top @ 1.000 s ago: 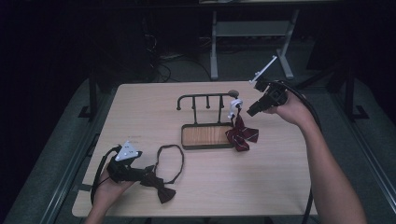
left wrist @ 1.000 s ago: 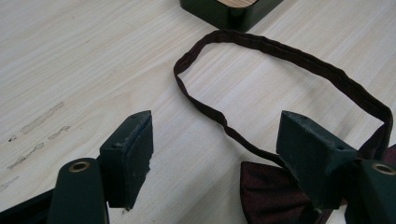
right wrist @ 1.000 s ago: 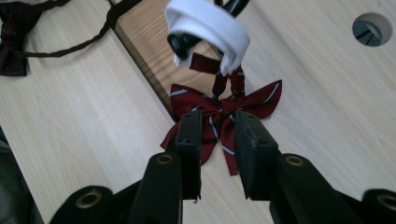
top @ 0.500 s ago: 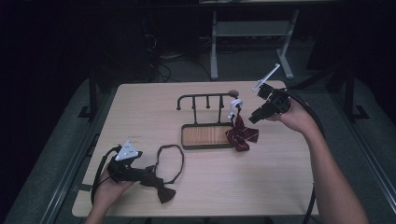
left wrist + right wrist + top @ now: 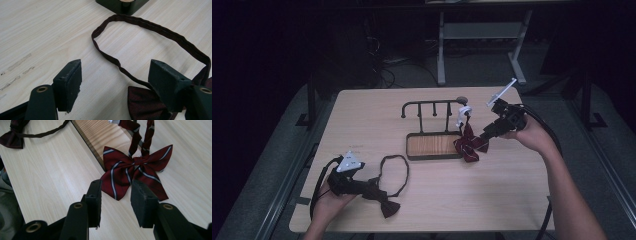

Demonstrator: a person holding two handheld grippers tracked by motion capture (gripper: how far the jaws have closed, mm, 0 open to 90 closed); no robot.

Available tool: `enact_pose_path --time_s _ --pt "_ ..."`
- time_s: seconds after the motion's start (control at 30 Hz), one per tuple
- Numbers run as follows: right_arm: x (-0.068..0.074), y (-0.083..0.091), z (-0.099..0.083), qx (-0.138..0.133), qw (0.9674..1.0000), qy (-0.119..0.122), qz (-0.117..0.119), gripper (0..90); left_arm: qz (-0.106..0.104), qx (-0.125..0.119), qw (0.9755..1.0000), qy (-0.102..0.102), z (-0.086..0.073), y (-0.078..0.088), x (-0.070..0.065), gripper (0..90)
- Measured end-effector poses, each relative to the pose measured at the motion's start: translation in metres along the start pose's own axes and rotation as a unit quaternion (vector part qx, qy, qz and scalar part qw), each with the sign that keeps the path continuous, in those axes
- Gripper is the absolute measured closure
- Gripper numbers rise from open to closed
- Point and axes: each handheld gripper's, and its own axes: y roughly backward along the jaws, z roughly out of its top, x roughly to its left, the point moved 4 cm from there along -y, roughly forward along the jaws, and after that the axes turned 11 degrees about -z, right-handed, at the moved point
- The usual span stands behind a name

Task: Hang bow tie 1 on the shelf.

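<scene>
A striped dark-red bow tie (image 5: 471, 145) hangs by its strap from the right end of a black peg rack (image 5: 432, 106), with its wings resting by the rack's wooden base (image 5: 433, 145). My right gripper (image 5: 486, 134) is just to its right. In the right gripper view the gripper (image 5: 116, 185) is open, and the striped bow tie (image 5: 135, 173) lies just beyond its tips. A plain dark bow tie (image 5: 387, 205) with a looped strap (image 5: 394, 172) lies at the front left. My left gripper (image 5: 115, 67) is open around the plain bow tie's knot (image 5: 147, 105).
The rack stands mid-table and several of its pegs are bare. A white clasp (image 5: 463, 111) sits on the striped tie's strap at the rack's end. Light wooden tabletop (image 5: 512, 195) spreads around both ties. The floor beyond is dark, with a metal frame (image 5: 477, 35).
My right gripper has dropped slightly and shifted towards the near side beside the striped bow tie. The left gripper and the plain bow tie have stayed put.
</scene>
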Motion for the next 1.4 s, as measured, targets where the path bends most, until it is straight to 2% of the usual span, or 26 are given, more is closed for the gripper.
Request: enact_pose_path --time_s 0.5,0.8,1.03,1.17,1.4 --pt "0.013 -0.015 -0.029 -0.012 0.9998 -0.006 0.014 56.5 -0.002 -0.001 1.0000 0.004 0.000 -0.001 0.000 27.4" --pt "0.025 -0.026 -0.044 -0.017 0.9998 -0.002 0.014 54.0 -0.002 0.000 1.0000 0.001 0.001 -0.003 0.000 27.5" --pt "0.036 -0.033 -0.052 -0.012 0.9998 0.005 0.017 53.1 -0.003 -0.001 1.0000 0.001 0.001 -0.004 0.000 27.5" --pt "0.039 -0.036 -0.057 -0.010 0.9998 0.005 0.019 52.1 -0.006 -0.005 0.9999 0.009 0.001 -0.005 -0.001 27.4" --pt "0.042 -0.039 -0.067 -0.014 0.9996 0.002 0.023 51.4 -0.006 0.005 1.0000 -0.001 0.002 -0.006 0.000 27.3"
